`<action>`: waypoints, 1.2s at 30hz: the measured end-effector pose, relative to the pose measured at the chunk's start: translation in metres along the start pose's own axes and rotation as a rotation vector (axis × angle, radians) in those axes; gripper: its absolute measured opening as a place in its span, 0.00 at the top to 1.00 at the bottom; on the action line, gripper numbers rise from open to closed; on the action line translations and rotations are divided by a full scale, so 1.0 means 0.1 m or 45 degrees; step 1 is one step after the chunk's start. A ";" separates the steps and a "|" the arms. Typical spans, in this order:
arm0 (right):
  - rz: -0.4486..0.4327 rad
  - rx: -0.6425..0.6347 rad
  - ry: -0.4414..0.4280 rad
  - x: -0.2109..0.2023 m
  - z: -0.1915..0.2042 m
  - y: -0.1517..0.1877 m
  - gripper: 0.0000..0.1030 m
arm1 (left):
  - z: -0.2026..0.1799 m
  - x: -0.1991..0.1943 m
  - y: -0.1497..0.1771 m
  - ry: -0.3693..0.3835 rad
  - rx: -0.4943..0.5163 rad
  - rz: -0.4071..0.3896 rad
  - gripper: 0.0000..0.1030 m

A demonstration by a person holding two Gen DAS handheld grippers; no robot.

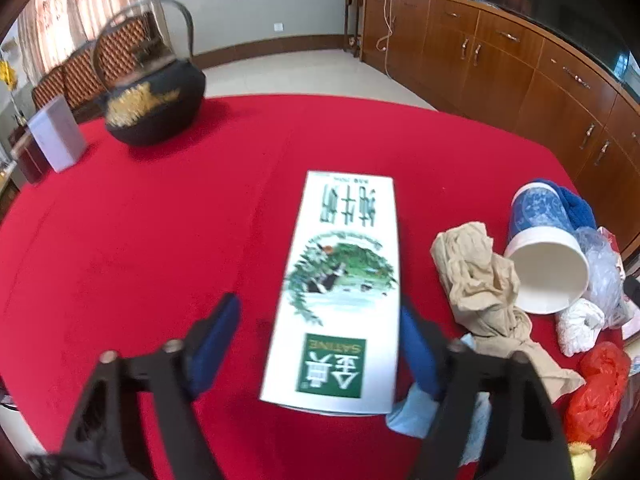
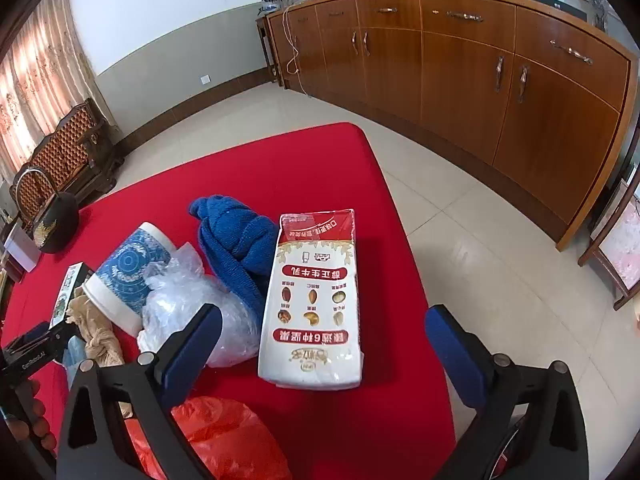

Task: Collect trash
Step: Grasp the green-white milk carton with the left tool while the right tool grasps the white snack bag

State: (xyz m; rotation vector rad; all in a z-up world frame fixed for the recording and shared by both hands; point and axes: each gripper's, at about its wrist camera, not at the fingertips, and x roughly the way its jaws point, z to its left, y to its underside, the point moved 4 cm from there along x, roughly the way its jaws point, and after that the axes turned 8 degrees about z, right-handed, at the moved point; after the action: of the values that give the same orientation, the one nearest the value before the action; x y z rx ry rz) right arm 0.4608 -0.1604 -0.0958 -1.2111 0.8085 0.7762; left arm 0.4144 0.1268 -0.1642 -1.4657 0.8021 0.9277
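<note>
A white and green milk carton [image 1: 340, 292] lies flat on the red tablecloth [image 1: 140, 240]. My left gripper [image 1: 320, 344] is open, its blue pads either side of the carton's near end. A white and red nut-milk carton [image 2: 316, 300] lies flat in the right wrist view. My right gripper [image 2: 324, 356] is open just above its near end. Other trash lies between them: a tipped blue paper cup [image 1: 540, 248], a beige crumpled cloth [image 1: 480, 280], clear plastic [image 2: 192, 312], a red plastic bag [image 2: 224, 436] and a blue towel [image 2: 236, 244].
A black iron kettle [image 1: 152, 100] and a white box [image 1: 58, 136] stand at the table's far left. A wooden cabinet [image 2: 480, 72] runs along the wall across the tiled floor [image 2: 460, 240]. The table edge [image 2: 400, 220] is right of the nut-milk carton.
</note>
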 end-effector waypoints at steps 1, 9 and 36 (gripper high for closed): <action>0.009 0.005 -0.001 0.03 -0.01 -0.01 0.06 | -0.01 0.01 0.00 0.010 0.000 0.004 0.37; 0.046 0.075 -0.042 0.17 -0.10 -0.06 0.26 | -0.06 0.05 0.02 0.034 -0.002 0.017 0.43; -0.050 0.023 0.048 0.02 -0.15 -0.13 0.48 | 0.03 -0.10 0.00 0.051 -0.019 -0.078 0.47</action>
State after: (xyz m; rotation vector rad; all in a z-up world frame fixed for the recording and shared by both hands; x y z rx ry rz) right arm 0.4714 -0.1773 -0.0939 -1.2247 0.8189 0.7148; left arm 0.4100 0.1290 -0.1552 -1.5181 0.7762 0.8623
